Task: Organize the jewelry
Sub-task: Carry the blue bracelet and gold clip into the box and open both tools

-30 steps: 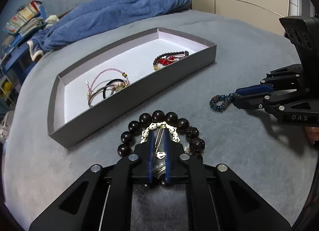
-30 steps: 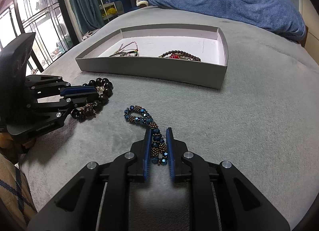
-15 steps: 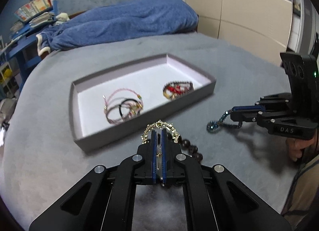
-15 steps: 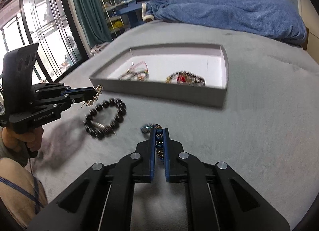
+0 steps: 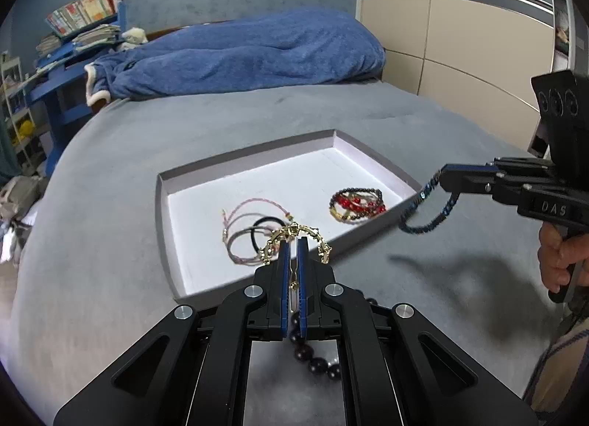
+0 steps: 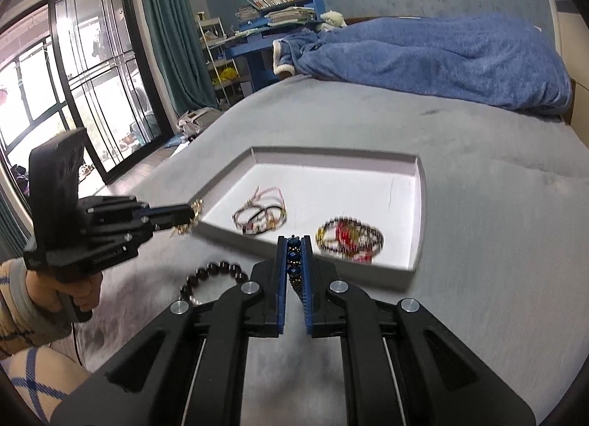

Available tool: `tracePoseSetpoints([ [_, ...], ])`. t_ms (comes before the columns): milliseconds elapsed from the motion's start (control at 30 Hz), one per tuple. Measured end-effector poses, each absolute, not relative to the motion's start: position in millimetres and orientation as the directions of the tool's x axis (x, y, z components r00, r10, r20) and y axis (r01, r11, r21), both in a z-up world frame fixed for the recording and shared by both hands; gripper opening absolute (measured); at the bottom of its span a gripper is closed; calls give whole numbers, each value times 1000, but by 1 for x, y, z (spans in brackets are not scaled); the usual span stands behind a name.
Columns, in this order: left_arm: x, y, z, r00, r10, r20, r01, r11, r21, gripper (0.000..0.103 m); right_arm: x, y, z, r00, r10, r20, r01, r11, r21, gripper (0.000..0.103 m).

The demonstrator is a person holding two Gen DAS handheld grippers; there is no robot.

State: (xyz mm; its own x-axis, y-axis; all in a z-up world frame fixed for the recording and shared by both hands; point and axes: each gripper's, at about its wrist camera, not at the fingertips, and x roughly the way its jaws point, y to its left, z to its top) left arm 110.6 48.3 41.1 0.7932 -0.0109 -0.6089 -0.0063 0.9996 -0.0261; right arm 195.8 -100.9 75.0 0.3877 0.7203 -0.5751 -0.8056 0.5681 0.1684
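A grey tray (image 5: 371, 157) with a white floor lies on the grey bed; it also shows in the right wrist view (image 6: 421, 205). Thin cord bracelets (image 5: 243, 231) and a red and dark bead bracelet (image 5: 355, 203) lie in it. My left gripper (image 5: 292, 242) is shut on a gold chain bracelet (image 5: 294, 233), held above the tray's near wall. My right gripper (image 6: 294, 242) is shut on a blue bead bracelet (image 5: 427, 212), which hangs just outside the tray's right corner. A black bead bracelet (image 6: 213, 275) lies on the bed in front of the tray.
A blue blanket (image 5: 250, 54) is piled at the far end of the bed. A blue shelf with books (image 5: 84, 21) stands at the left. A wardrobe (image 5: 460, 32) is at the right. A glass door (image 6: 73, 95) lies beyond the bed's left edge.
Both grippers have risen off the bed and moved towards the tray, each with its bracelet. The gold chain left the black bead bracelet, which stays on the bed.
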Motion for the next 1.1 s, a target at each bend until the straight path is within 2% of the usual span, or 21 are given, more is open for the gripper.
tracePoseSetpoints([
  [400, 144, 71, 42, 788, 24, -616, -47, 999, -22, 5, 238, -91, 84, 396, 728, -560, -771, 595, 228, 7],
  [600, 161, 82, 35, 782, 42, -622, -78, 997, -31, 5, 261, -78, 65, 383, 702, -601, -745, 619, 248, 7],
  [1100, 186, 90, -7, 705, 74, -705, -94, 995, 11, 5, 287, -76, 14, 389, 604, -696, -672, 703, 235, 7],
])
